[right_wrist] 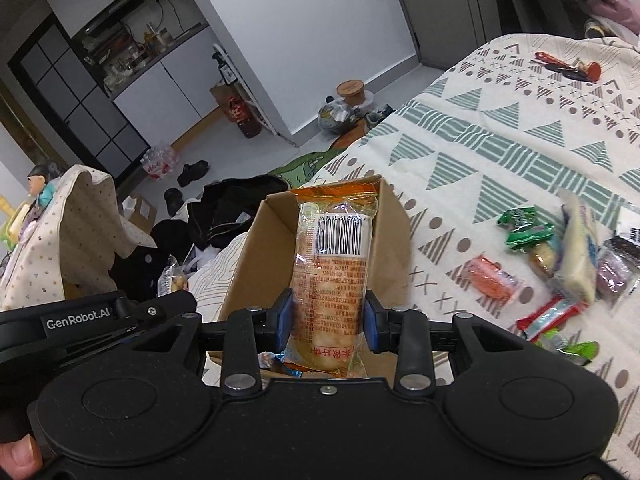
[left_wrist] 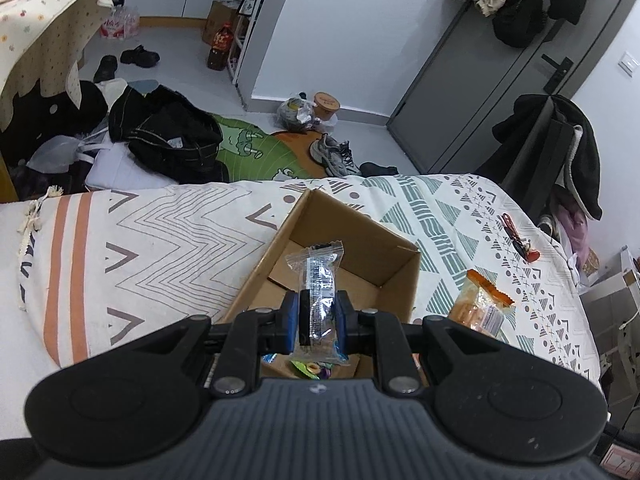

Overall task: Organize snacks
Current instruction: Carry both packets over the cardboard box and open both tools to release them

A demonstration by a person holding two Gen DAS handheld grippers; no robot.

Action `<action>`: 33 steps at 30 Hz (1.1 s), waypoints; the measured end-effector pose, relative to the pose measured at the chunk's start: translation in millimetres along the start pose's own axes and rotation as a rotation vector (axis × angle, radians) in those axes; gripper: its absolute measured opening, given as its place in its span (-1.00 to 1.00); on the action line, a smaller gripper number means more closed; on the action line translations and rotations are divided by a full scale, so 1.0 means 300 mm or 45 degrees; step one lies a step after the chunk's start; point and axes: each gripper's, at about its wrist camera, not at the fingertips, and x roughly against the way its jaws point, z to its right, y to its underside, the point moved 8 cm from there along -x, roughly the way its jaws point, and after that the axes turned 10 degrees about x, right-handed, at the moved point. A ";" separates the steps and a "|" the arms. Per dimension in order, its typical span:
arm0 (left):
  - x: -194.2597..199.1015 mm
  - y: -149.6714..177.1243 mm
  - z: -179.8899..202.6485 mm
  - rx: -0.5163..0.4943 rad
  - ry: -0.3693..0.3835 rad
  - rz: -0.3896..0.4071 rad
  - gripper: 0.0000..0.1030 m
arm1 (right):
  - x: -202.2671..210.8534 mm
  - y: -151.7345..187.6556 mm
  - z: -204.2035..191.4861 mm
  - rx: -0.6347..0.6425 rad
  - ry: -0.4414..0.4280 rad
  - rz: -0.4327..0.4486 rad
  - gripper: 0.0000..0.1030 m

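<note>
Even, soft indoor light, no hard shadows. Fisheye bends walls at the edges. Slight blur on the snacks [right_wrist: 560, 264] at right; plastic wrappers glint.

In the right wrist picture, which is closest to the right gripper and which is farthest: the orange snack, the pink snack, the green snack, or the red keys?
1. Orange snack: held in the right gripper, over the box.
2. Pink snack: on the bedspread, to the right.
3. Green snack: farther right, a bit beyond.
4. Red keys: far corner of the bed.
</note>
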 end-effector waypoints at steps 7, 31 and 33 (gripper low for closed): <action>-0.028 -0.041 0.007 0.011 0.016 -0.030 -0.60 | -0.044 -0.025 -0.022 -0.019 -0.002 -0.018 -0.33; 0.042 -0.023 -0.017 -0.015 -0.127 0.049 0.43 | 0.036 -0.017 0.032 -0.014 0.016 0.030 0.21; 0.051 -0.007 -0.002 -0.026 -0.127 0.056 0.45 | 0.062 -0.012 0.056 -0.016 0.030 0.043 0.31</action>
